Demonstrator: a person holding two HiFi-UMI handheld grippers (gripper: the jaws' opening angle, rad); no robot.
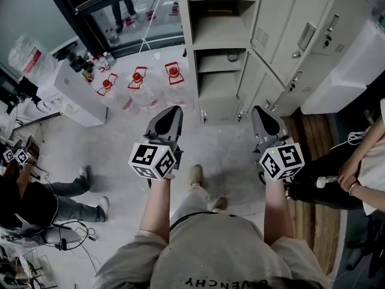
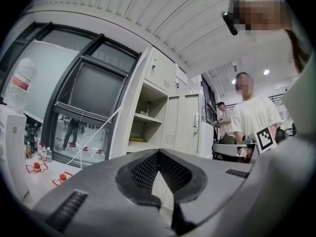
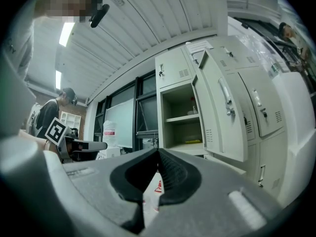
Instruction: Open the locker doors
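Note:
The grey locker bank [image 1: 240,47] stands ahead of me. One column is open, showing bare shelves [image 1: 219,41], and its doors [image 1: 289,23] are swung to the right. My left gripper [image 1: 174,110] and right gripper [image 1: 258,110] hang side by side, well short of the lockers, both shut with nothing between the jaws. In the left gripper view, the left gripper [image 2: 159,151] points at the open shelves [image 2: 145,115], with closed doors [image 2: 185,122] beside them. In the right gripper view, the right gripper [image 3: 158,149] faces the open compartment [image 3: 182,117] and its open door [image 3: 219,112].
Large water bottles with red caps [image 1: 138,80] stand on the floor left of the lockers, beside a white cabinet [image 1: 78,95]. A person sits on the floor at the left [image 1: 36,197], another at the right [image 1: 361,167]. A white box [image 1: 355,71] stands right of the lockers.

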